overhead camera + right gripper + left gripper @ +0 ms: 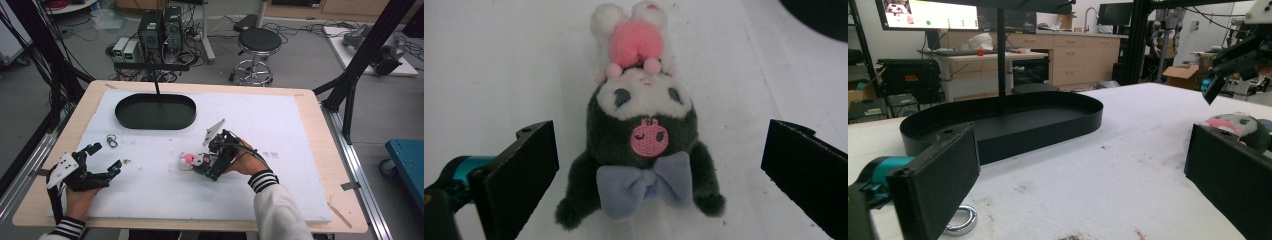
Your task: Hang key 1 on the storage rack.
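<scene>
In the high view, a small dark plush toy with a white face, pink cap and lilac bow (192, 161) is seen lying on the white padded table (280, 195), near its middle. The right gripper (206, 167) is held just at the toy's right side, its jaws spread around the toy's near end. The left gripper (106, 159) is held well apart at the near left, jaws spread with nothing between them. A pair of small metal rings (112, 141) is seen just beyond it, and a black oval metal tray (155, 111) lies at the far side.

In the left gripper view, the jaws are seen apart over bare table. The tray (1013, 122) lies ahead, a metal ring (962, 222) is seen by the left jaw, and the toy (1235, 126) is partly seen behind the right jaw.

In the right gripper view, the toy (644, 145) lies face up between the open jaws, bow nearest, cap farthest. Neither jaw is seen touching it.
</scene>
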Demonstrator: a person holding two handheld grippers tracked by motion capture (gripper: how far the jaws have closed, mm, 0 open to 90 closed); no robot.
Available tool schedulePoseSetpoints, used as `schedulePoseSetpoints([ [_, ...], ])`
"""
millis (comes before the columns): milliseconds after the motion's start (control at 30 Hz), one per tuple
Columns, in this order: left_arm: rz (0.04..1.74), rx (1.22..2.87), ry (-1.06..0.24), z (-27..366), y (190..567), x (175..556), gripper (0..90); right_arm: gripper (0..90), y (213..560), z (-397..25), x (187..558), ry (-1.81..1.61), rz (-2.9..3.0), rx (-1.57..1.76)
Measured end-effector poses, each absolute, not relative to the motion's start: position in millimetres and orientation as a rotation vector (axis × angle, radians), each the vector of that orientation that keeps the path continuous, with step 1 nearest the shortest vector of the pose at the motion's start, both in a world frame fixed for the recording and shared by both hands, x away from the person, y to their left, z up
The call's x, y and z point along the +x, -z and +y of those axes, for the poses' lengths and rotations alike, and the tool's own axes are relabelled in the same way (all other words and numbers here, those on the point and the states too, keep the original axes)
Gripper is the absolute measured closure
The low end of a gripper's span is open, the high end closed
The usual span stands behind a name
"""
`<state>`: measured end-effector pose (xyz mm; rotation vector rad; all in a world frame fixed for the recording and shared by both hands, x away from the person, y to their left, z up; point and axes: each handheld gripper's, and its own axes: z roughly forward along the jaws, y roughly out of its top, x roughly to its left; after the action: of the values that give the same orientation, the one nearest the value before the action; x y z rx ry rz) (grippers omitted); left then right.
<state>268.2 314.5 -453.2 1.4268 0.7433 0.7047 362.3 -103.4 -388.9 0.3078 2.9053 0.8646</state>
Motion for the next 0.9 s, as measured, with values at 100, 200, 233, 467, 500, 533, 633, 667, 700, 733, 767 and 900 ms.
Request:
schedulePoseSetpoints([
  [100,0.740,1.428,-0.706,314,453,268,1.7,1.0,392,-101,363,-0.832,2.916,0.302],
  [200,0.742,1.427,-0.705,314,453,268,1.7,1.0,396,-97,364,-0.824,2.928,0.297],
  [233,0.741,1.427,-0.705,315,453,268,1.7,1.0,397,-96,364,-0.817,2.926,0.283],
  [467,0.742,1.428,-0.704,315,453,268,1.7,5.1,400,-94,364,-0.828,2.966,0.287],
  [500,0.743,1.427,-0.703,315,453,268,1.8,5.1,402,-94,364,-0.857,2.964,0.290],
  [533,0.743,1.425,-0.702,315,453,268,1.8,5.1,402,-94,364,-0.857,2.964,0.290],
  [633,0.743,1.424,-0.702,315,453,268,1.7,5.1,405,-94,365,-0.849,2.972,0.306],
  [667,0.742,1.426,-0.703,315,453,268,1.7,5.1,406,-94,366,-0.845,2.973,0.305],
  [700,0.743,1.424,-0.702,315,453,268,1.7,5.1,407,-94,366,-0.842,2.966,0.309],
  [733,0.746,1.419,-0.701,314,453,268,1.7,5.5,408,-94,367,-0.836,2.981,0.331],
  [767,0.747,1.418,-0.701,314,453,268,1.7,5.5,408,-94,367,-0.836,2.981,0.331],
  [900,0.746,1.419,-0.701,314,453,268,1.7,15.5,409,-94,369,-0.824,2.997,0.325],
])
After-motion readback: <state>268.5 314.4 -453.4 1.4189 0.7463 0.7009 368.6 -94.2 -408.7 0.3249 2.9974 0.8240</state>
